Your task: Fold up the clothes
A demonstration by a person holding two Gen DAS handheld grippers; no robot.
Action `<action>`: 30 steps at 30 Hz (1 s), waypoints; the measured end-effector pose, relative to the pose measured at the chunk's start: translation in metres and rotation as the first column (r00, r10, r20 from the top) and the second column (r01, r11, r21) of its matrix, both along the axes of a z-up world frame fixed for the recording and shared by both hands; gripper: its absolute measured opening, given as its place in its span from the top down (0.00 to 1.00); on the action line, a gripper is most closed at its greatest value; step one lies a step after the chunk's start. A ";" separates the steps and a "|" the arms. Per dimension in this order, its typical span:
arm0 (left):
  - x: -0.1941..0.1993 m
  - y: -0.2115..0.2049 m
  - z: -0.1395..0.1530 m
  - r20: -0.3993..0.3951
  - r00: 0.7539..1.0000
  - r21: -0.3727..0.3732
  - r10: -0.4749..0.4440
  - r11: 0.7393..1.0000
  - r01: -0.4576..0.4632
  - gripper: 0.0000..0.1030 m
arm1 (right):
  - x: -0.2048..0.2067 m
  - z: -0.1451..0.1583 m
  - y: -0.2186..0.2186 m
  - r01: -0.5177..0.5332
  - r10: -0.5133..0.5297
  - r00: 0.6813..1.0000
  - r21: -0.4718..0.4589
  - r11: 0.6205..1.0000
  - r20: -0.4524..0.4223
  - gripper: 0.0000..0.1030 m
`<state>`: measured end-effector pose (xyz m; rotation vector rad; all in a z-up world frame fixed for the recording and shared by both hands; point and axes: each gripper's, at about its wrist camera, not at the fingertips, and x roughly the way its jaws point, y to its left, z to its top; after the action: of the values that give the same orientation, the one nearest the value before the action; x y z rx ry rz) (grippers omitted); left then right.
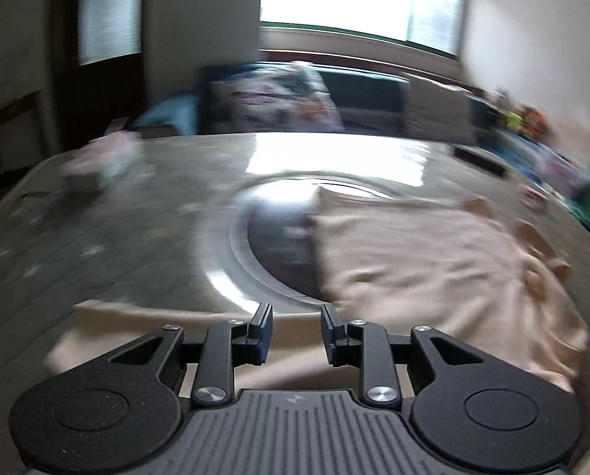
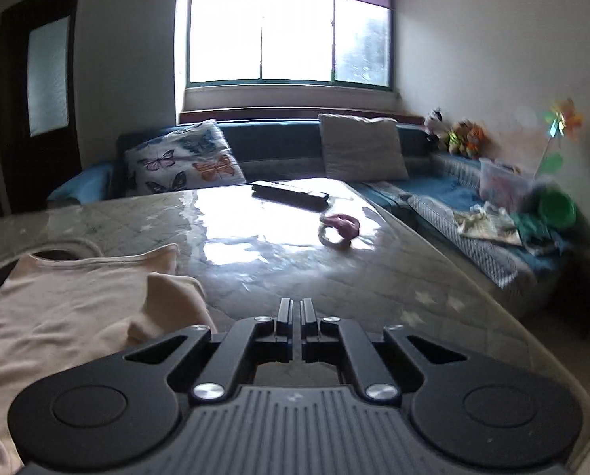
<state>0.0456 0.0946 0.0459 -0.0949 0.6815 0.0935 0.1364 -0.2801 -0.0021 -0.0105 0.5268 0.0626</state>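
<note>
A pale pink garment point(image 1: 433, 261) lies spread on the glass-topped table point(image 1: 156, 213). In the left wrist view, part of it runs under my left gripper point(image 1: 296, 318), which is open and empty just above the cloth at the table's near edge. In the right wrist view the same garment point(image 2: 65, 308) lies to the left, with a folded corner point(image 2: 172, 301) beside my right gripper point(image 2: 295, 308). The right gripper's jaws are closed together with nothing between them, above bare table.
A dark round inset point(image 1: 283, 245) sits in the table under the garment. A black remote point(image 2: 290, 194) and a pink band point(image 2: 340, 227) lie on the far table. A blue sofa point(image 2: 433, 198) with cushions wraps the far and right sides.
</note>
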 end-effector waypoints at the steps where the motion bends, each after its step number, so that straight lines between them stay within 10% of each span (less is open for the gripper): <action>1: 0.006 -0.011 -0.001 -0.004 0.999 0.005 -0.039 0.999 0.039 0.72 | -0.001 -0.003 0.000 -0.021 0.021 1.000 -0.013 1.000 -0.017 0.92; 11: 0.034 -0.104 -0.020 -0.036 0.937 0.005 -0.348 0.938 0.348 0.72 | 0.008 -0.005 0.061 -0.319 0.317 0.947 -0.032 0.947 -0.054 0.89; 17: 0.033 -0.132 -0.036 -0.069 0.889 -0.004 -0.453 0.891 0.454 0.72 | 0.025 -0.015 0.090 -0.403 0.398 0.914 -0.054 0.914 -0.083 0.69; 30: 0.032 -0.147 -0.041 -0.066 0.845 -0.008 -0.531 0.847 0.531 0.72 | 0.036 -0.017 0.065 -0.288 0.289 0.956 0.031 0.957 -0.049 0.96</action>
<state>0.0774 -0.0520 0.0046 0.1114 0.7525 -0.4393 0.1719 -0.2152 -0.0189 -0.0632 0.5749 0.3560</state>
